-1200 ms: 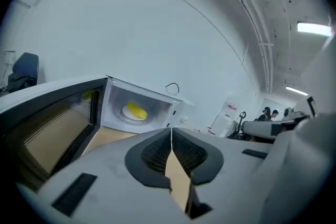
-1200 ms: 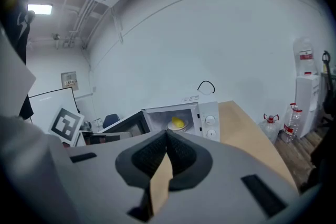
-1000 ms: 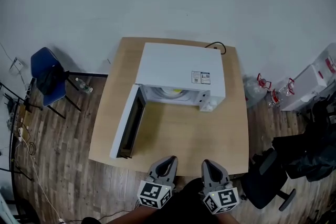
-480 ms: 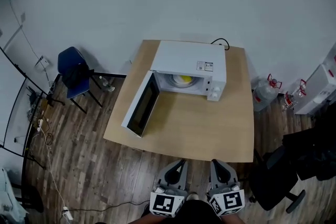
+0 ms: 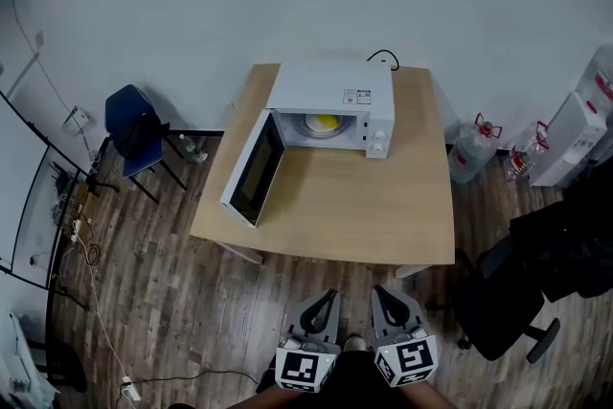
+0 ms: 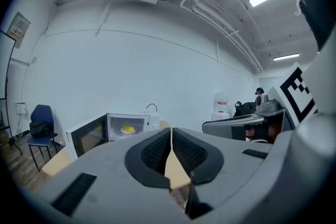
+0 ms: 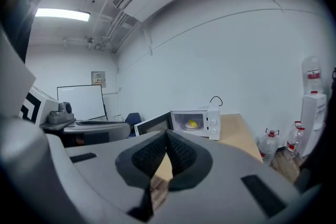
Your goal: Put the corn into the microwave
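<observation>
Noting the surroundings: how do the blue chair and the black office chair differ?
The blue chair stands left of the table; the black office chair stands at its right front corner. The blue chair has straight legs, the black office chair a star base. Both are on the wood floor.

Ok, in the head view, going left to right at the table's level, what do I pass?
Blue chair → microwave door, swung open → microwave, with the yellow corn inside → water jug → white dispenser at the right edge.
</observation>
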`<state>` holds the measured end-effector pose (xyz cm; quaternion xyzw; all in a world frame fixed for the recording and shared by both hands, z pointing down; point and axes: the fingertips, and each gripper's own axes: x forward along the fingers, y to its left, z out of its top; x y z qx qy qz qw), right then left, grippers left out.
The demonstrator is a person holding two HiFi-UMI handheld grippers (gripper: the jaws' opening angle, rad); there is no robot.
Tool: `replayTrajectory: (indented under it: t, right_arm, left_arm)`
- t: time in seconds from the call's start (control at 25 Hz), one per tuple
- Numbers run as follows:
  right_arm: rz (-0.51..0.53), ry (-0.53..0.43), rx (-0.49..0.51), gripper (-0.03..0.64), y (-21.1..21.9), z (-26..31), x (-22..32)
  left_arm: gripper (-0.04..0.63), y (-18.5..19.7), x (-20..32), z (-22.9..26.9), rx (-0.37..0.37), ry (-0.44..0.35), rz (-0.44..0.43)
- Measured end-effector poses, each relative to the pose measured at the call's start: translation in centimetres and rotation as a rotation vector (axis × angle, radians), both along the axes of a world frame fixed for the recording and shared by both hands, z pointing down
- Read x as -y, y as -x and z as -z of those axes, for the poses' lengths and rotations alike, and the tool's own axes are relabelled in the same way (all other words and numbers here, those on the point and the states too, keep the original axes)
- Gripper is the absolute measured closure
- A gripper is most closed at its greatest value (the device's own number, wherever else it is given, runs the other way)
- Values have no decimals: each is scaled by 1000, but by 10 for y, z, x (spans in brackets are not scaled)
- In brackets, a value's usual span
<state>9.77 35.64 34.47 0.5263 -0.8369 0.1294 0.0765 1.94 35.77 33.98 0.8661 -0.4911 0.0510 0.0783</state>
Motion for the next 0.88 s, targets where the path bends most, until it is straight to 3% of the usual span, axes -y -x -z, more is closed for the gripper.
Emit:
replayTrajectory:
  t: [0.24,0.88]
  right_arm:
    - [-23,-15,-18,557,14,5,0]
    - [-85,-44,-64,557,36,20,52]
  left_arm:
    - [577,10,10,6,23,-14,-35]
    - [577,22,65,23,1,-52,-121]
